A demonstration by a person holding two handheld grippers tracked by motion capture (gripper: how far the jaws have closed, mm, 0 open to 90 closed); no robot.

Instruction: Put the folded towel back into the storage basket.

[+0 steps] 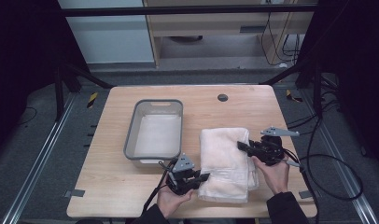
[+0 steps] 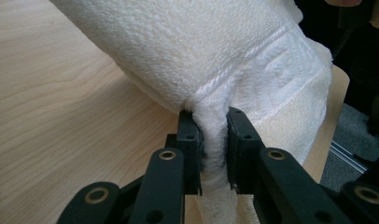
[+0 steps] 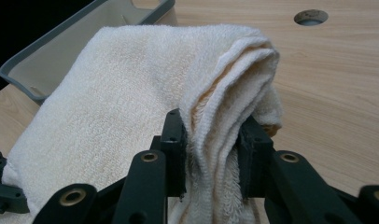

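Pinched the folded towel (image 1: 225, 161) at both ends, left gripper (image 1: 202, 178) near, right gripper (image 1: 241, 146) far, right of the grey basin (image 1: 131, 133). Best lifted level, both grips tight, folds together.

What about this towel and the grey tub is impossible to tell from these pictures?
- How many layers the folded towel has: in the high view its top face covers them; in the right gripper view the jaws pinch the edge.
- The towel's underside: hidden against the table.
- The grey tub: cut off by the top edge in the right gripper view; the pale sheet inside is too small to identify in the high view.
- The left gripper pads: buried in cloth.
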